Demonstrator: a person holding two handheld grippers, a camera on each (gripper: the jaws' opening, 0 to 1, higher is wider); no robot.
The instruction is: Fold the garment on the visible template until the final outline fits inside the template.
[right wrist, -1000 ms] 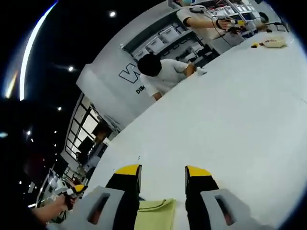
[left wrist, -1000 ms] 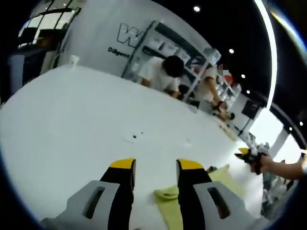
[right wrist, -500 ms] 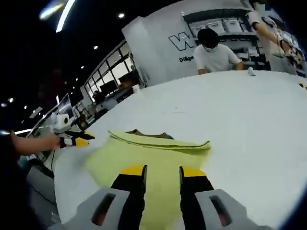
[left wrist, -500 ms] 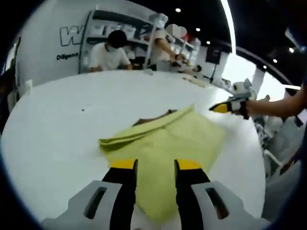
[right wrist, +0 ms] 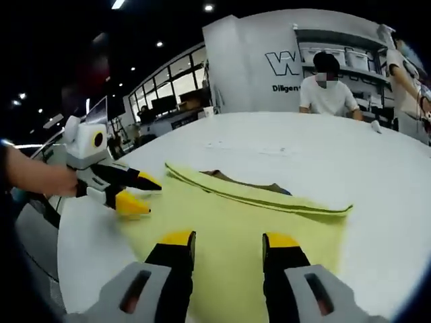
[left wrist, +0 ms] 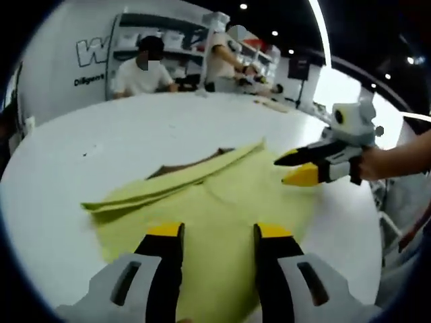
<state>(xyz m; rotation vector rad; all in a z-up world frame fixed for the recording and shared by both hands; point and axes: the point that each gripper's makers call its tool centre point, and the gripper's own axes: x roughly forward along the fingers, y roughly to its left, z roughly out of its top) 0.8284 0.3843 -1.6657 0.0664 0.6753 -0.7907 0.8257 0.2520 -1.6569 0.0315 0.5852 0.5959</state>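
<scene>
A yellow-green garment (left wrist: 222, 202) lies flat on the white table (left wrist: 81, 148), its far edge folded into a long doubled strip. A brown patch (left wrist: 192, 165) shows just behind that strip. My left gripper (left wrist: 220, 235) hovers over the near part of the cloth, open, jaws apart with nothing between them. My right gripper (left wrist: 286, 171) comes in from the right, held by a hand, open above the garment's right side. In the right gripper view the garment (right wrist: 249, 222) spreads under my right gripper (right wrist: 229, 241), and the left gripper (right wrist: 149, 195) sits at the cloth's left edge.
People (left wrist: 141, 67) work at the table's far rim, with shelving behind them. One seated person (right wrist: 326, 91) faces the table. Bare white tabletop (right wrist: 377, 175) surrounds the garment. The table's near rim (right wrist: 67, 249) curves close to the left gripper.
Both cameras have tipped down from the far table onto the garment. The two grippers have come lower and closer to the cloth and to each other. The garment itself lies as before.
</scene>
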